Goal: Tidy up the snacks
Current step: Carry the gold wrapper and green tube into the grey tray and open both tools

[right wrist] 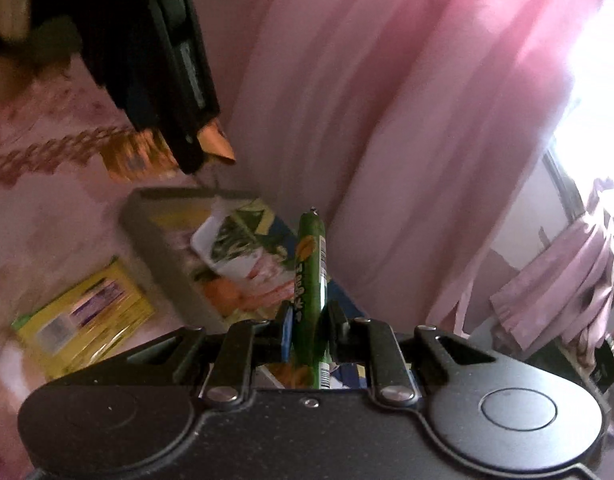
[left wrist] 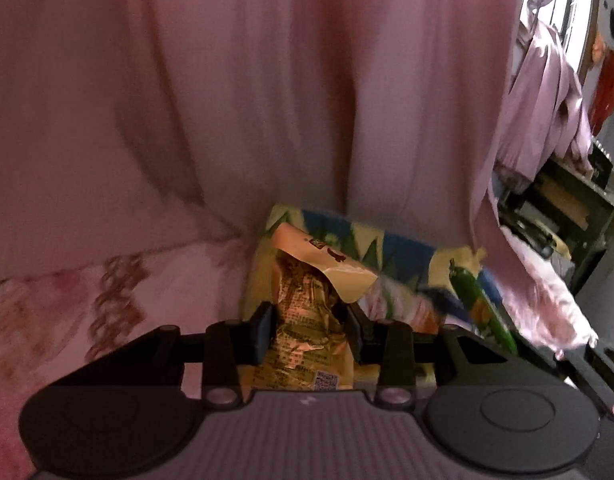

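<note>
Left hand-held gripper (left wrist: 307, 334) clamped on orange snack pkt (left wrist: 307, 320) w/ QR code, txt unreadable, right hand-held gripper (right wrist: 310, 330) pinching green sausage stick (right wrist: 310, 276)

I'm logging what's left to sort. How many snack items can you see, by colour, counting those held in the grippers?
Orange-gold packet, held in the left gripper: 1
Green stick snack, held in the right gripper: 1
Yellow packet, lying on the pink cloth: 1
Total: 3
More wrappers lie in the tray, too blurred to count.
</note>
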Demonstrator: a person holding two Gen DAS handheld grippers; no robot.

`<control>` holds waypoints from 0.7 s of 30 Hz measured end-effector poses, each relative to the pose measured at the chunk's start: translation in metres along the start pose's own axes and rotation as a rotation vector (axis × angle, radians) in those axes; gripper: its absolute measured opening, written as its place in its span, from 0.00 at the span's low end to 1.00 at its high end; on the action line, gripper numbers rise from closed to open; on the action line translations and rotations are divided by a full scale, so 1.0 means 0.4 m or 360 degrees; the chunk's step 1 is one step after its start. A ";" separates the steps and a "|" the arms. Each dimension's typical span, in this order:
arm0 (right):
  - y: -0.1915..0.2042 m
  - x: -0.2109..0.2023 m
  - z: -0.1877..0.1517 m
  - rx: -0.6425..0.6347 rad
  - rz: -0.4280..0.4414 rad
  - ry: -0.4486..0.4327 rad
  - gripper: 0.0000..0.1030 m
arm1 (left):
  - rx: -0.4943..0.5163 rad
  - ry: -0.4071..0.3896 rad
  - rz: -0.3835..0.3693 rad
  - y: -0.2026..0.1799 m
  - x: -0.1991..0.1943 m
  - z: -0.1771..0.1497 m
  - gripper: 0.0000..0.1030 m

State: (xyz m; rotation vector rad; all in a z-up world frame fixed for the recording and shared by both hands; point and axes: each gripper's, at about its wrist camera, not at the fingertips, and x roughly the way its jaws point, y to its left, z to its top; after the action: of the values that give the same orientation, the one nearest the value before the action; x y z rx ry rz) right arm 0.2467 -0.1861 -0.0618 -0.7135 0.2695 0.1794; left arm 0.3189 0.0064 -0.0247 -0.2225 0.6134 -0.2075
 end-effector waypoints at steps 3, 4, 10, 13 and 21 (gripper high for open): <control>-0.034 0.045 -0.001 0.0168 0.0031 0.0029 0.18 | 0.0027 -0.0063 0.0002 -0.014 0.048 0.021 0.41; -0.039 0.058 -0.003 0.0197 0.0039 0.0029 0.18 | 0.0033 -0.0084 0.0007 -0.014 0.062 0.026 0.41; -0.030 0.123 -0.004 0.0206 0.0083 0.0027 0.18 | 0.0083 -0.0141 0.0066 -0.008 0.144 0.041 0.41; -0.021 0.146 -0.008 0.0201 0.0101 0.0041 0.18 | 0.0104 -0.0117 0.0080 -0.003 0.170 0.036 0.41; -0.008 0.188 -0.025 0.0218 0.0134 0.0086 0.18 | 0.0095 -0.0018 0.0137 0.013 0.202 0.016 0.41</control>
State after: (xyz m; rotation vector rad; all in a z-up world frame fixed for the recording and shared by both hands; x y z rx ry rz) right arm 0.3174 -0.1900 -0.0899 -0.5721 0.3604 0.2196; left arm 0.3879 -0.0087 -0.0650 -0.1392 0.6033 -0.1412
